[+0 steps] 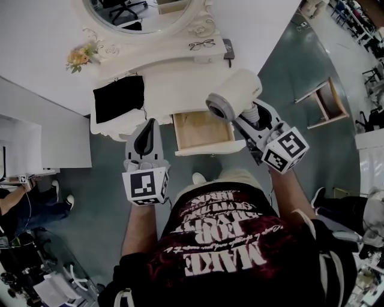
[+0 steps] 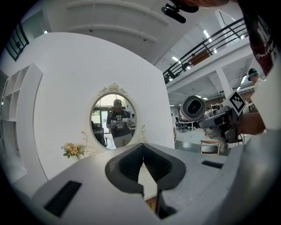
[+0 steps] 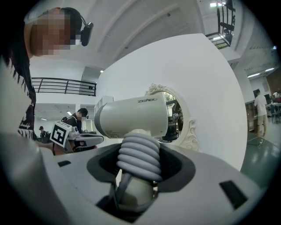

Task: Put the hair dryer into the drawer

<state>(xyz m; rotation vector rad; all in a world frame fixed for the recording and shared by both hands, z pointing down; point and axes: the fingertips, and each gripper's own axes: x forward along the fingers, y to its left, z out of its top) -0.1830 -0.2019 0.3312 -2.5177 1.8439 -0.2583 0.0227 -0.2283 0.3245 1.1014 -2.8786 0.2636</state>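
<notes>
The white hair dryer [image 1: 237,96] hangs above the right side of the open wooden drawer [image 1: 210,147] of a white dressing table [image 1: 174,75]. My right gripper [image 1: 252,117] is shut on its ribbed handle, and the barrel lies crosswise above the jaws. In the right gripper view the hair dryer [image 3: 134,116] fills the middle, with its handle clamped in my right gripper [image 3: 136,176]. My left gripper [image 1: 149,133] hovers left of the drawer, shut with nothing in it. The left gripper view shows those jaws [image 2: 144,169] closed, with the hair dryer [image 2: 193,107] off to the right.
On the table top lie a black cloth [image 1: 120,99], a bunch of flowers [image 1: 81,57], glasses [image 1: 201,44] and a phone [image 1: 228,49], below an oval mirror [image 1: 144,15]. A wooden stool [image 1: 327,102] stands to the right. White shelving [image 1: 36,144] is on the left.
</notes>
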